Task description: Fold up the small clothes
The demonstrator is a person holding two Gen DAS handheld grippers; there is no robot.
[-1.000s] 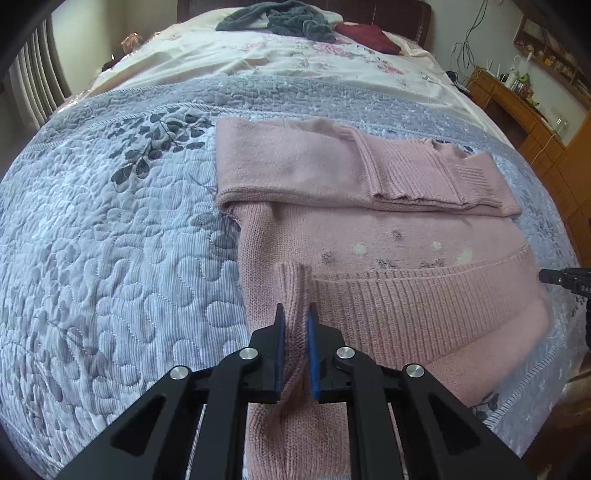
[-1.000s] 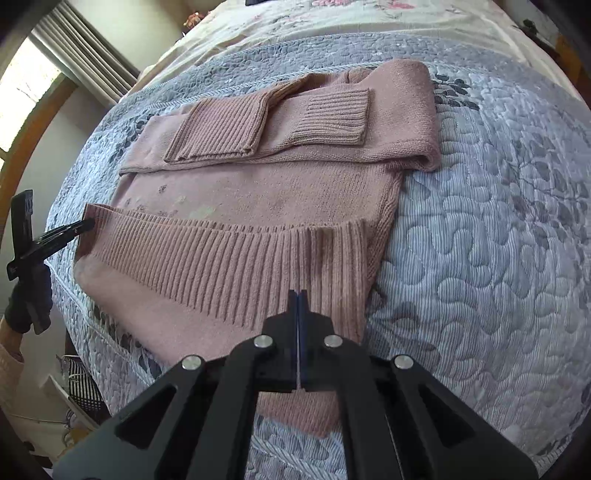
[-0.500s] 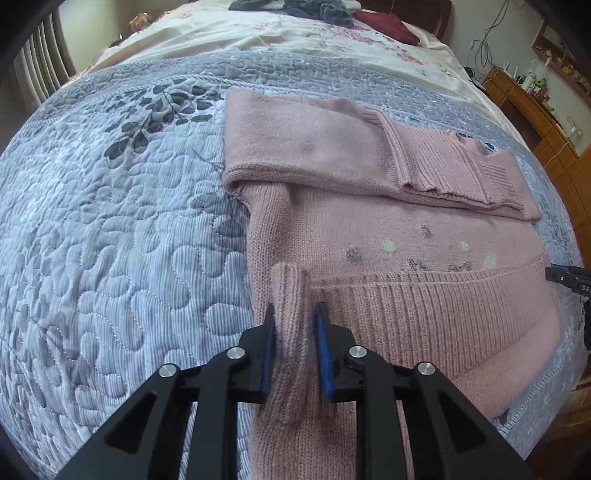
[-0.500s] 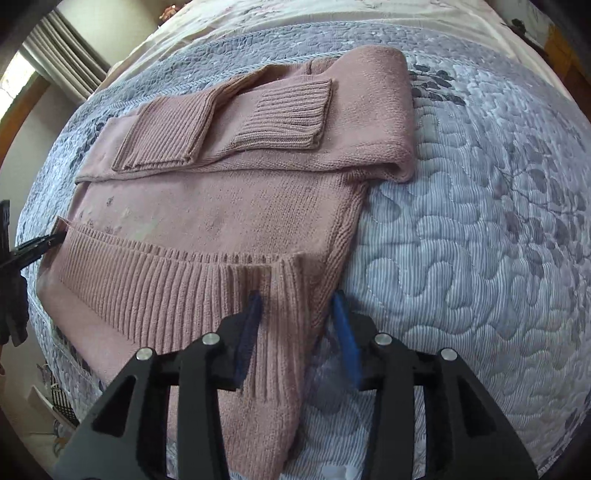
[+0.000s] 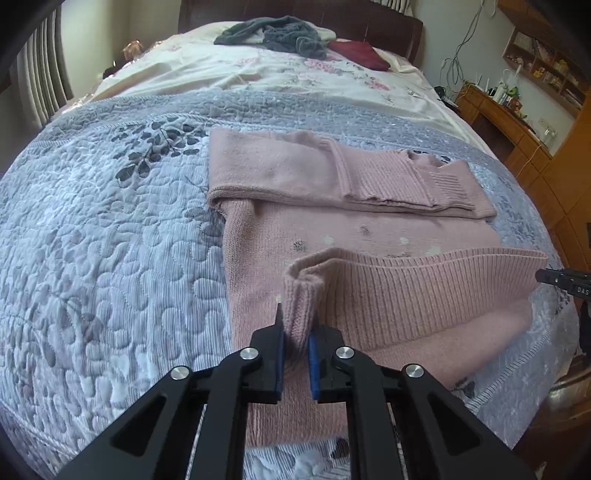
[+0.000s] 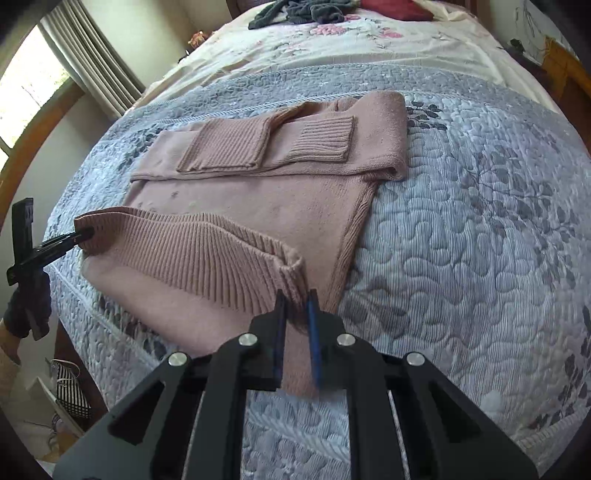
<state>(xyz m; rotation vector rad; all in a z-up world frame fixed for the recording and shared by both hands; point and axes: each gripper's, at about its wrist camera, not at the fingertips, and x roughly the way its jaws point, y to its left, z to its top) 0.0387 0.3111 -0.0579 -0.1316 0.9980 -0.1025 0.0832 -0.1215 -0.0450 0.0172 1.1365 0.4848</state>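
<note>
Both claws pinch the ribbed bottom edge of the pink sweater [image 5: 369,229], one at each corner: the left claw [image 5: 295,332] holds one corner and the right claw [image 6: 295,314] holds the other. That edge is lifted up off the grey quilt [image 5: 110,240] on the bed. Both sleeves lie folded across the top of the sweater.

Dusty-pink knit sweater [image 5: 369,229], ribbed hem and cuffs, small grey and white specks on front. Quilt [image 5: 110,258] pale grey-blue with dark grey leaf print. Cream floral sheet [image 5: 295,77], dark grey clothes [image 5: 273,35], maroon cushion [image 5: 358,51].
</note>
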